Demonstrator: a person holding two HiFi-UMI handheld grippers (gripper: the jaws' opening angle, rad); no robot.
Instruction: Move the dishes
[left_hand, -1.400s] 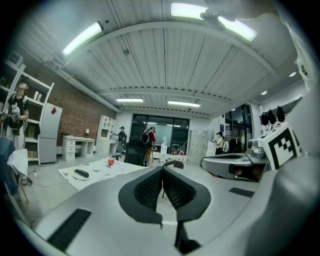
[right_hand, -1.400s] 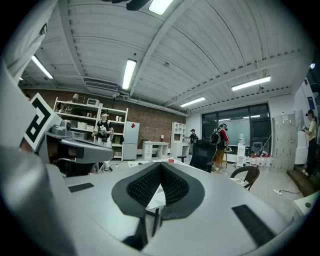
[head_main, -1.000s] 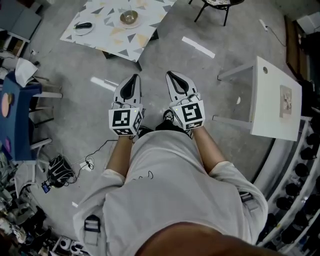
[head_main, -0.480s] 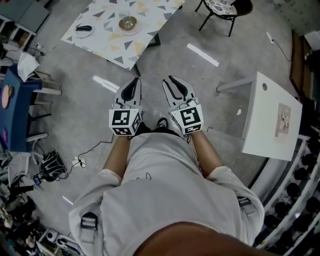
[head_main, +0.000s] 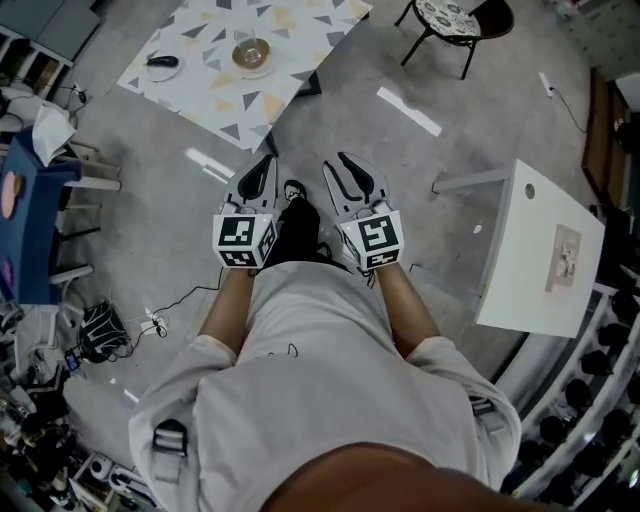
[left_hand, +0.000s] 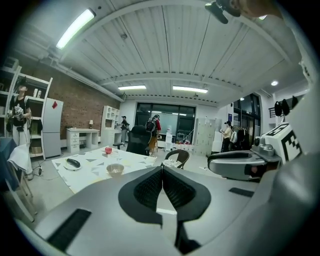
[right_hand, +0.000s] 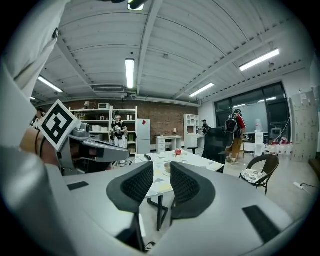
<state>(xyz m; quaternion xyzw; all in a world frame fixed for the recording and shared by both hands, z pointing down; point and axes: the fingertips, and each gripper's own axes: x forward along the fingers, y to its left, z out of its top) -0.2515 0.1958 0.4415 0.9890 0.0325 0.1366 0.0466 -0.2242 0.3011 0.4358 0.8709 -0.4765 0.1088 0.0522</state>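
Note:
Ahead of me stands a triangle-patterned table (head_main: 283, 72). On it a bowl (head_main: 250, 52) rests on a plate, and a dark object lies on a small plate (head_main: 162, 62). The bowl (left_hand: 115, 169) and a red apple (left_hand: 108, 150) also show in the left gripper view. My left gripper (head_main: 267, 160) is shut and empty, held in the air well short of the table. Beside it my right gripper (head_main: 341, 163) stands slightly open; its jaws have just been opening, with nothing between them. Through their gap the far bowl (right_hand: 167, 167) shows.
A white table (head_main: 545, 240) stands to the right and a round-seat chair (head_main: 455, 20) at the top. A blue table (head_main: 22, 220) and cables (head_main: 108, 335) lie at the left. Shelving runs along the lower right. People stand far off in the room.
Both grippers have moved forward toward the patterned table as the person steps on; a shoe now shows between them. The right jaws have parted from shut.

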